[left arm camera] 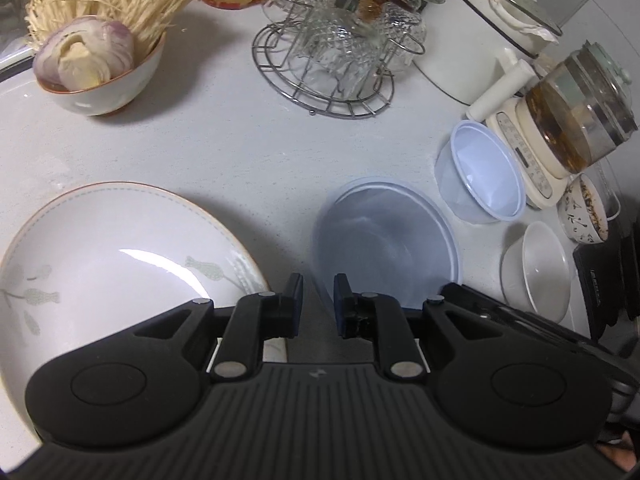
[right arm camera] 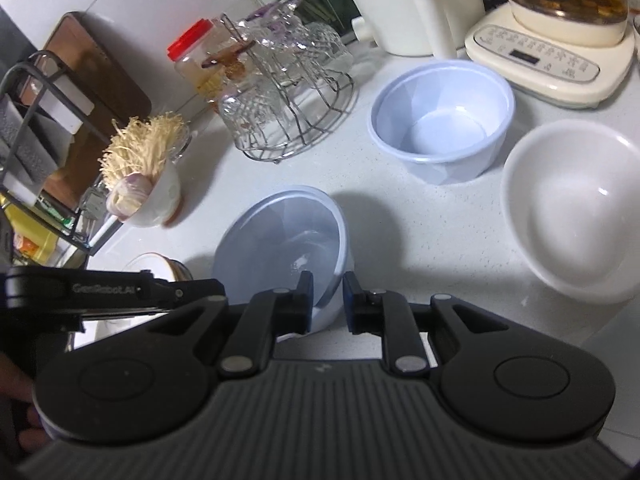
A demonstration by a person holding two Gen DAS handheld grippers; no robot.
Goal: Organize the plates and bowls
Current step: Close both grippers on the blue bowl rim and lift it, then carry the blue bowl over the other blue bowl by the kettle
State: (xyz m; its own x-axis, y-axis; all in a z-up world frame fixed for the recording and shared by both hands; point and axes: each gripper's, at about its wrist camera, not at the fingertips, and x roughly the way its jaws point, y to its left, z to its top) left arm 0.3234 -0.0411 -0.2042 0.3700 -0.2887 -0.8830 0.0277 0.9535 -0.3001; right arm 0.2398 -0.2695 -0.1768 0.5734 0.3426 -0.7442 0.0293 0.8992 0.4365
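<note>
A translucent pale-blue plastic bowl (left arm camera: 384,240) (right arm camera: 280,240) rests tilted on the white counter and looks blurred in the left wrist view. My left gripper (left arm camera: 318,300) straddles its left wall, the jaws slightly apart, with a gap showing beside the wall. On the opposite side my right gripper (right arm camera: 328,300) straddles the rim the same way, jaws narrowly open. A large white plate with a fish pattern (left arm camera: 120,260) lies to the left. A smaller blue bowl (left arm camera: 480,176) (right arm camera: 440,120) and a white bowl (left arm camera: 536,272) (right arm camera: 576,208) stand to the right.
A bowl of onion and enoki mushrooms (left arm camera: 104,84) (right arm camera: 160,200) stands at the back left. Behind are a wire rack of glass cups (left arm camera: 340,52) (right arm camera: 288,92), a white pot (left arm camera: 480,40), a glass kettle on its base (left arm camera: 572,120) and a small patterned cup (left arm camera: 584,208).
</note>
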